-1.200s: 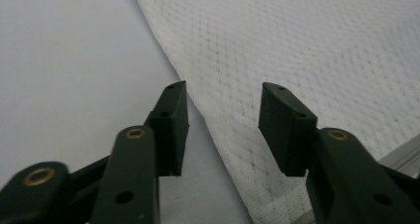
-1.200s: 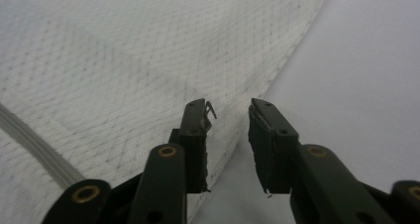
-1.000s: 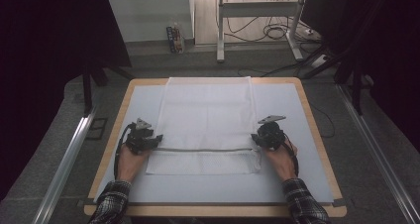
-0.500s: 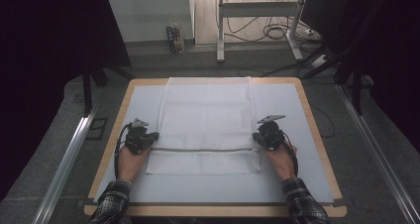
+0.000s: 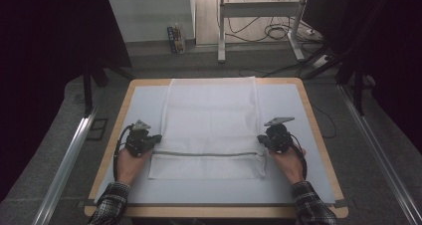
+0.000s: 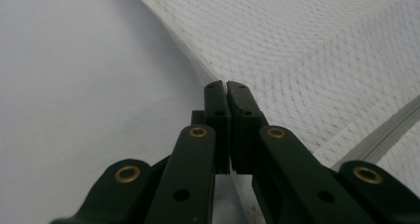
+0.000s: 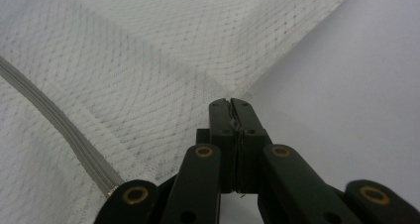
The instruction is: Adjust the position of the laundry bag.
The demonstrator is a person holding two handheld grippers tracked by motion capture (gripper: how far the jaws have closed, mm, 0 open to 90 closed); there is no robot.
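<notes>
A white mesh bag (image 5: 211,120) lies flat on the pale mat (image 5: 298,185), with a grey zipper (image 5: 209,154) running across its near part. My left gripper (image 5: 154,138) sits at the bag's left edge, just above the zipper line. Its jaws are closed together on the hem of the mesh (image 6: 297,60), as the left gripper (image 6: 226,85) view shows. My right gripper (image 5: 262,139) is at the bag's right edge, level with the zipper. The right gripper (image 7: 231,102) pinches a sliver of mesh (image 7: 148,60) between its tips, with the zipper (image 7: 54,112) off to one side.
The mat covers a wooden table (image 5: 318,130) whose rim shows all round. Bare mat lies to the left and right of the bag and in front of it. Beyond the far edge stand a metal frame (image 5: 259,16) and floor cables (image 5: 278,33).
Both hands stay at the bag's sides. The left gripper has edged slightly to the left and nearer. The bag lies as before.
</notes>
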